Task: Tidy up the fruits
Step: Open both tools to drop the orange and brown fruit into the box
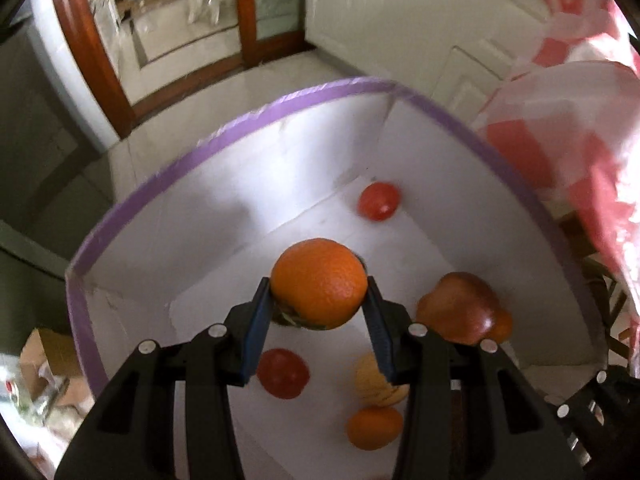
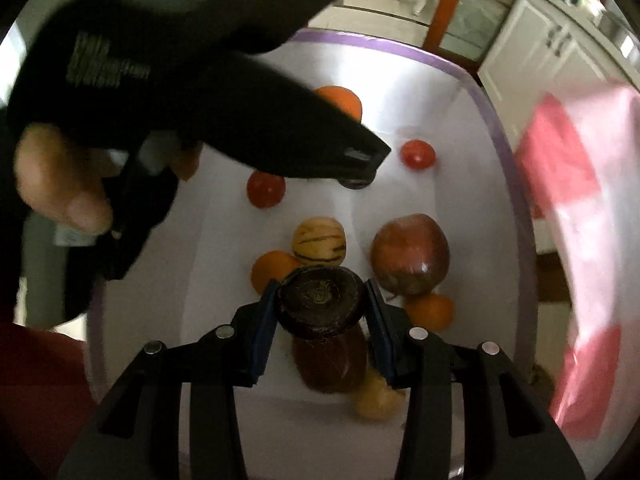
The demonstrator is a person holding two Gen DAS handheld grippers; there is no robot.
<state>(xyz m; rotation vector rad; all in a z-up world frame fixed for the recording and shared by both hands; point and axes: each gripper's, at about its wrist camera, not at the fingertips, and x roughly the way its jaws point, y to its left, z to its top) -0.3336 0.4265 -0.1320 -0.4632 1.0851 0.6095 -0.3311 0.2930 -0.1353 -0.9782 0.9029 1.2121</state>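
Observation:
My left gripper (image 1: 319, 285) is shut on a round orange (image 1: 319, 282) and hangs above a white box with a purple rim (image 1: 320, 90). On the box floor lie two red tomatoes (image 1: 378, 201) (image 1: 283, 373), a red apple (image 1: 460, 308), a pale striped fruit (image 1: 380, 380) and a small orange (image 1: 374, 422). My right gripper (image 2: 321, 286) is shut on a dark brown fruit (image 2: 322, 304) over the same box (image 2: 400, 46). Below it I see the apple (image 2: 410, 254), the striped fruit (image 2: 319, 242) and tomatoes (image 2: 266, 189). The left gripper's black body (image 2: 200, 92) crosses the top of the right wrist view.
A red and white checked cloth (image 1: 580, 120) hangs close to the box's right side. White cabinets (image 1: 400, 8) and a wooden door frame (image 1: 92, 60) stand behind. A hand (image 2: 60, 184) grips the left tool. Cardboard clutter (image 1: 44, 364) lies at lower left.

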